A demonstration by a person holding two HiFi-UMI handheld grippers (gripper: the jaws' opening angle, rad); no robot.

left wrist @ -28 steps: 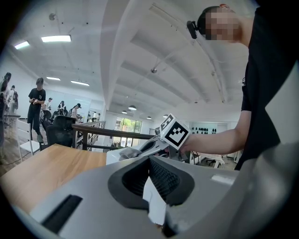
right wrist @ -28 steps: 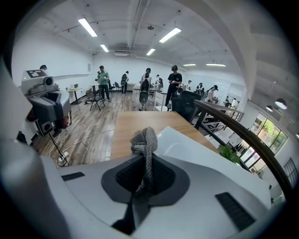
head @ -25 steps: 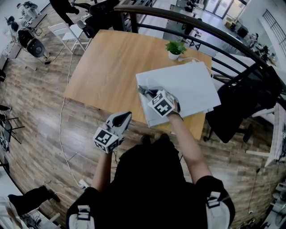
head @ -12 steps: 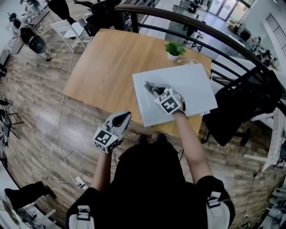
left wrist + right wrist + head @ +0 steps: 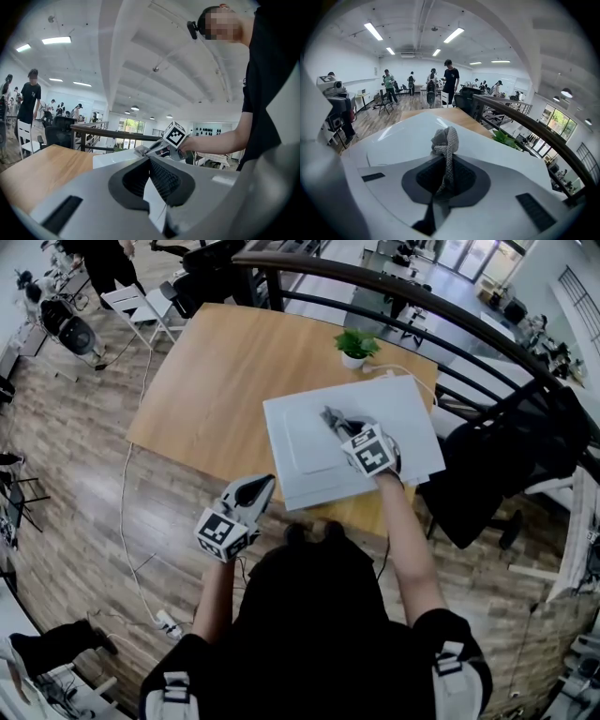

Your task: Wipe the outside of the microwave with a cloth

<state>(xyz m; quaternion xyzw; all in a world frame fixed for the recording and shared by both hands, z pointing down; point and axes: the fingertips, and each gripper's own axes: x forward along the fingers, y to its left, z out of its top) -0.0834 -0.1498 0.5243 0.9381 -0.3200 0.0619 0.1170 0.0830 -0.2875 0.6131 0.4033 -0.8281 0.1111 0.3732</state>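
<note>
The white microwave (image 5: 309, 451) stands on the wooden table (image 5: 216, 371), and I look down on its top. My right gripper (image 5: 330, 415) is over the middle of that top, shut on a bunched grey cloth (image 5: 444, 139) that sticks out past its tips onto the white surface (image 5: 403, 136). My left gripper (image 5: 266, 483) hangs shut and holds nothing, off the table's front edge above the floor. From the left gripper view the microwave (image 5: 112, 158) shows ahead, with the right gripper (image 5: 142, 151) on it.
A small potted plant (image 5: 356, 342) stands on the table behind the microwave. A black railing (image 5: 422, 298) runs past the table's far side, and a black office chair (image 5: 497, 465) is at the right. A cable (image 5: 125, 512) trails over the wooden floor. People stand far off.
My right gripper has slid with the cloth from the microwave top's front left corner towards its middle. The left gripper has stayed where it was.
</note>
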